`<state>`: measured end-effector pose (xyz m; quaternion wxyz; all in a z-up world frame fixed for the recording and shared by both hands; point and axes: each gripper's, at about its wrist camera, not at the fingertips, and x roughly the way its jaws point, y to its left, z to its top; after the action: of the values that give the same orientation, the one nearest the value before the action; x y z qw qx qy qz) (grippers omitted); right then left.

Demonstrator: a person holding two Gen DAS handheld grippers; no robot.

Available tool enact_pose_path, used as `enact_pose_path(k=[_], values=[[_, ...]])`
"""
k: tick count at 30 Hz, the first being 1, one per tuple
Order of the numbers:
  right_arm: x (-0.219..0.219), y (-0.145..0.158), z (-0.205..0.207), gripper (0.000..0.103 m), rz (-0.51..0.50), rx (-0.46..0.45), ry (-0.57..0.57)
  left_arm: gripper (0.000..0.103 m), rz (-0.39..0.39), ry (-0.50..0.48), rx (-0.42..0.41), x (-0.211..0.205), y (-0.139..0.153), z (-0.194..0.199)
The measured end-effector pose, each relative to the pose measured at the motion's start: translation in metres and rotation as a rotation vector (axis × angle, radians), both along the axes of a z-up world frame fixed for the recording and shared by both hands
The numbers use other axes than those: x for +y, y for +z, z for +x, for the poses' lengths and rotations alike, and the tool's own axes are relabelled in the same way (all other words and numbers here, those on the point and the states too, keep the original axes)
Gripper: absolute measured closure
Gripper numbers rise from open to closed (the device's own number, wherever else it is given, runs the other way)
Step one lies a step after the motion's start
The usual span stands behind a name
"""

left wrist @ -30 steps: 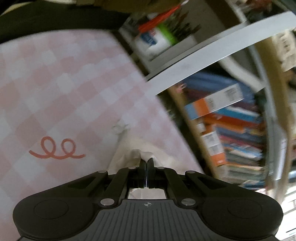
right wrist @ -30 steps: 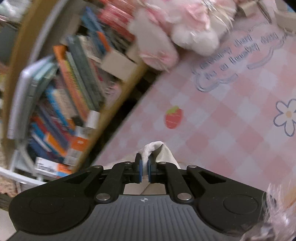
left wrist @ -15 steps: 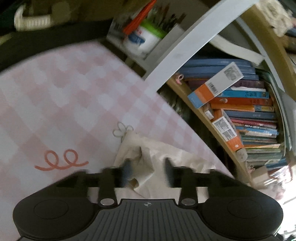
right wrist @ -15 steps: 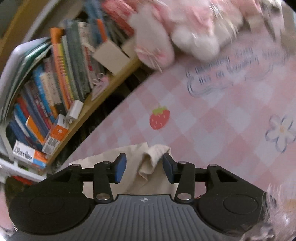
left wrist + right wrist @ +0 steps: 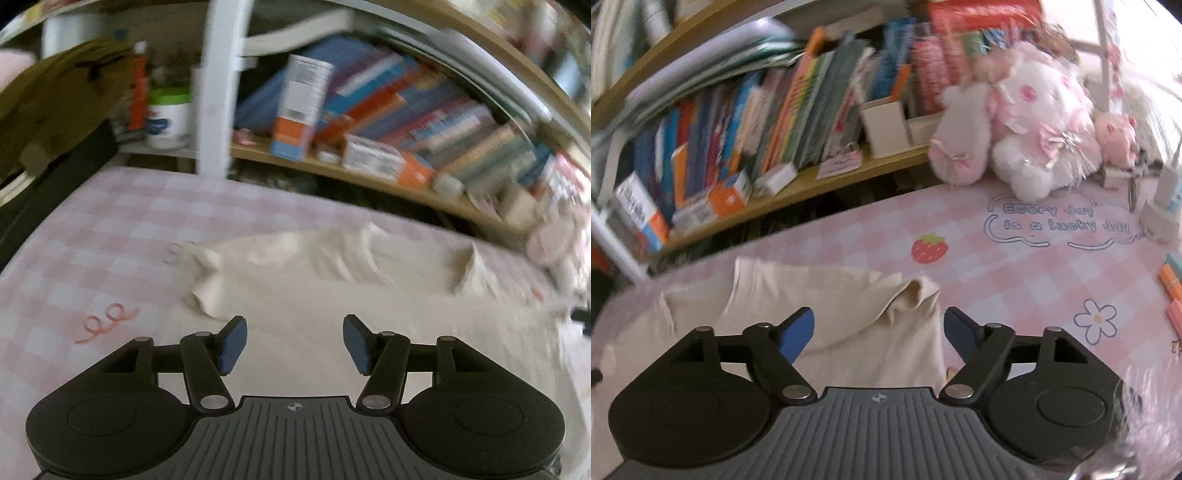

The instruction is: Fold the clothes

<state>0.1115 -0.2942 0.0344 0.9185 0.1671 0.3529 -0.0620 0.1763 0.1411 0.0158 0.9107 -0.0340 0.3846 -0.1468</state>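
Both tongs stand wide open and hold nothing. The left tongs (image 5: 294, 341) hang just above the cream cloth (image 5: 369, 306), and the right tongs (image 5: 879, 334) hang above the same cloth (image 5: 849, 314). The cloth lies spread on the pink checked counter (image 5: 1015, 280), with a raised, folded corner (image 5: 918, 291) ahead of the right tongs. Further on, a strawberry print (image 5: 929, 248) shows on the counter. Behind the counter is a shelf of books (image 5: 768, 122), and a plush toy (image 5: 1030, 129) sits at the far edge.
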Motion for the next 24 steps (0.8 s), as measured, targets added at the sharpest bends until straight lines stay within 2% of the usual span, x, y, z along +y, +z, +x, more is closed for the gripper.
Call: enact_pose_path(k=[8,16,24], values=[[0.059,-0.014,-0.016,0.014,-0.158,0.016,0.135,0.045,0.090,-0.106,-0.010,-0.051,-0.013,-0.030],[0.111,-0.032,-0.023,0.012,-0.282,0.013,0.273,0.045,0.147,-0.197,-0.051,-0.087,-0.019,-0.041],[0.109,-0.038,-0.022,0.007,-0.236,0.056,0.272,0.046,0.152,-0.213,-0.068,-0.097,-0.021,-0.037]])
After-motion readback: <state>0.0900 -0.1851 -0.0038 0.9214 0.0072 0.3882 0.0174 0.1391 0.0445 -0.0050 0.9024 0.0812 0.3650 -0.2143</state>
